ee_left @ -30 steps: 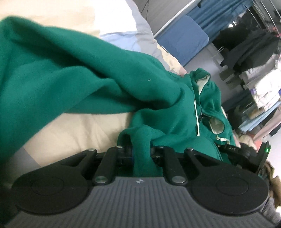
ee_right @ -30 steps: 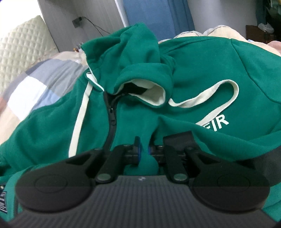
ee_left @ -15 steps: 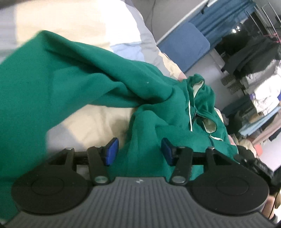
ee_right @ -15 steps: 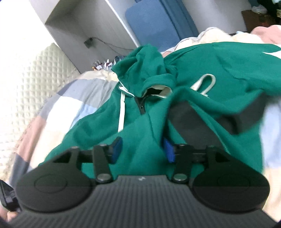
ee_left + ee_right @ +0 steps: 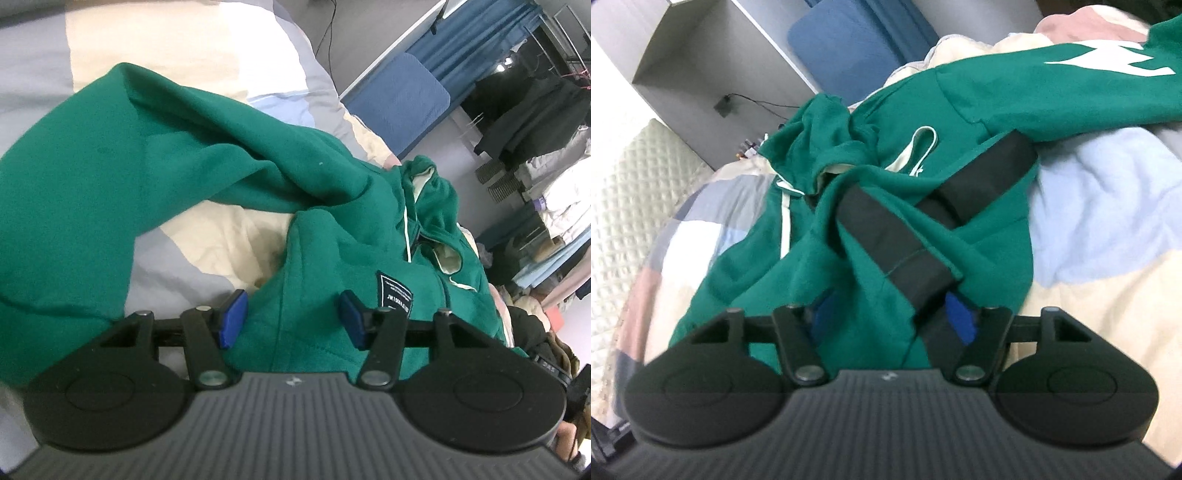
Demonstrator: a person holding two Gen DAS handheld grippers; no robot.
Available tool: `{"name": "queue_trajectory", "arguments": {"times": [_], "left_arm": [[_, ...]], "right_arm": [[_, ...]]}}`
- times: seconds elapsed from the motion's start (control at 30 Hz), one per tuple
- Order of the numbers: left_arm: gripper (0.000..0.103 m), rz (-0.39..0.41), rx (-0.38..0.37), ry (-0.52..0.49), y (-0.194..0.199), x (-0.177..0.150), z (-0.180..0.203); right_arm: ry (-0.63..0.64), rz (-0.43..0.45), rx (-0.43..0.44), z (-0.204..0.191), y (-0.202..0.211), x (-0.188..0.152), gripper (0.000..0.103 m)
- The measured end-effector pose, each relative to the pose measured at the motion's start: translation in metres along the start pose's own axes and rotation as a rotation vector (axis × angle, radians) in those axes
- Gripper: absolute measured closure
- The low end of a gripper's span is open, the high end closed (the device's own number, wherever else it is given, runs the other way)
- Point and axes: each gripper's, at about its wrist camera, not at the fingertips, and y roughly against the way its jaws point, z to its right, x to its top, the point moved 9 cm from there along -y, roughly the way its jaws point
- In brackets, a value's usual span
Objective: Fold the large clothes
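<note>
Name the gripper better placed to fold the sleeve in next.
Probably left. The left gripper is open over the hoodie body, with the long sleeve spread on the bed beside it. The right gripper, also open, sits over the dark hem band.

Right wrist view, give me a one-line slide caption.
Open right gripper over a crumpled green hoodie on a patchwork quilt.

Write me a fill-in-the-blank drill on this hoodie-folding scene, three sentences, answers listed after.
1. The hoodie lying on the bed is ____ in colour.
2. The jaws of the left gripper stand ____.
3. The band along the hoodie's hem, seen in the right wrist view near the right gripper, is ____.

Answers: green; open; black
</note>
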Motion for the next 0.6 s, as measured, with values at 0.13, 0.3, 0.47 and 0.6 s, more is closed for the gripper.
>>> {"name": "queue_trajectory", "arguments": {"times": [0.13,0.3,0.47,0.6], "left_arm": [[0.053,-0.012,-0.003,-0.028,-0.014,0.000,0.005],[0.090,-0.009,-0.018,-0.077,-0.023,0.002,0.015],[0.094,0.011,-0.075,-0.105,-0.007,0.010,0.028],[0.095,0.062,-0.182,-0.126,0.037,0.018,0.048]], "right_arm": [[0.065,0.003,-0.005,-0.001,-0.020,0.008,0.057],[0.140,-0.010,-0.063,0.000,-0.030,0.007,0.080],[0.155,0.042,-0.018,-0.025,0.004,0.013,0.086],[0.256,0.107,0.012,-0.059,0.064,0.017,0.087]]}}
